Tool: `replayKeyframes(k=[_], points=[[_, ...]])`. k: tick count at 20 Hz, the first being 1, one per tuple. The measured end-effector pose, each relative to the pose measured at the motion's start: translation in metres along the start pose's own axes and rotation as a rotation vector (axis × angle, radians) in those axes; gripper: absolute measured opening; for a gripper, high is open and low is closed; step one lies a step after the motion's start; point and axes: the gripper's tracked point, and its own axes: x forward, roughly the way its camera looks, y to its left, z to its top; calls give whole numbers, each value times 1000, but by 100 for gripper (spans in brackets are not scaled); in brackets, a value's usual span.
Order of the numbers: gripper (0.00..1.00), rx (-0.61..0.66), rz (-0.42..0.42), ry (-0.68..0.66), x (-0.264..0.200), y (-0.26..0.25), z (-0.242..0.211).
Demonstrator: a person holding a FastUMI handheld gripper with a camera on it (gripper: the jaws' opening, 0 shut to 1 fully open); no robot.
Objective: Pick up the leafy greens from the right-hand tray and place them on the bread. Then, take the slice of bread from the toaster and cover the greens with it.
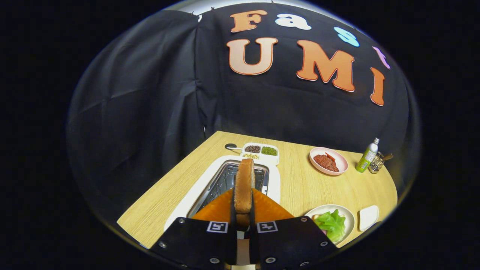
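1. Gripper view: jaws are pinching the toast (244, 185) edge-on, above the toaster (228, 180).
2. Gripper (243, 221) is gripping a thin edge; the toast could be crumbling or twisting loose.
3. Greens (332, 224) are lying on the right plate (347, 213); a tilted drop risks pushing them off.

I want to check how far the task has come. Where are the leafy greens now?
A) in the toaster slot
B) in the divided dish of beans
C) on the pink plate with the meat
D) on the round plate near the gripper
D: the leafy greens lie on the round plate, while the gripper is shut on the slice of bread.
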Motion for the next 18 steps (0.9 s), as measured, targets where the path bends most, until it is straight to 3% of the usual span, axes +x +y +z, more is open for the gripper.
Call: replayKeyframes(k=[3,18], points=[[9,32,14,-19,-7,-2,12],[9,113,77,-164,-63,-18,72]])
